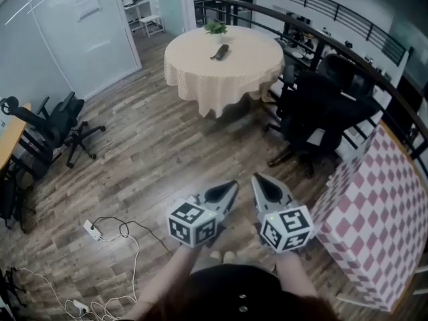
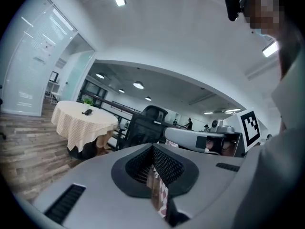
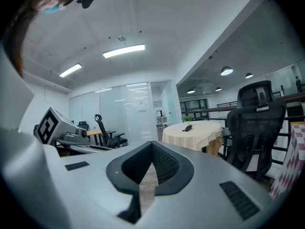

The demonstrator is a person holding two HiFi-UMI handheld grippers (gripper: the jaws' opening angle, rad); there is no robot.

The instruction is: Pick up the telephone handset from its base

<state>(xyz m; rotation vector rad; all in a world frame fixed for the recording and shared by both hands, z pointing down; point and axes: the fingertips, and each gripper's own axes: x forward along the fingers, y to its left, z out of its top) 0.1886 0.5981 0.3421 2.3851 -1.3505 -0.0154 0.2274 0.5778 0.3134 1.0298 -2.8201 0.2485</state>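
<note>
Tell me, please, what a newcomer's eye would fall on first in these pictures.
The round table under a cream checked cloth stands far off at the top centre of the head view, with a dark telephone and a small green plant on it. Low in the centre, the grey left hand-held gripper and right hand-held gripper point toward it, both shut and empty. A pink-and-white checked cloth shows at the lower right edge.

The round tablecloth (image 1: 200,82) is pale yellow with tiny checks. The telephone (image 1: 220,52) on it is dark, and the plant (image 1: 215,27) is green. The floor (image 1: 147,159) is brown wood. The office chair (image 1: 321,109) is black. The checked cloth (image 1: 381,219) has pink and white squares.
</note>
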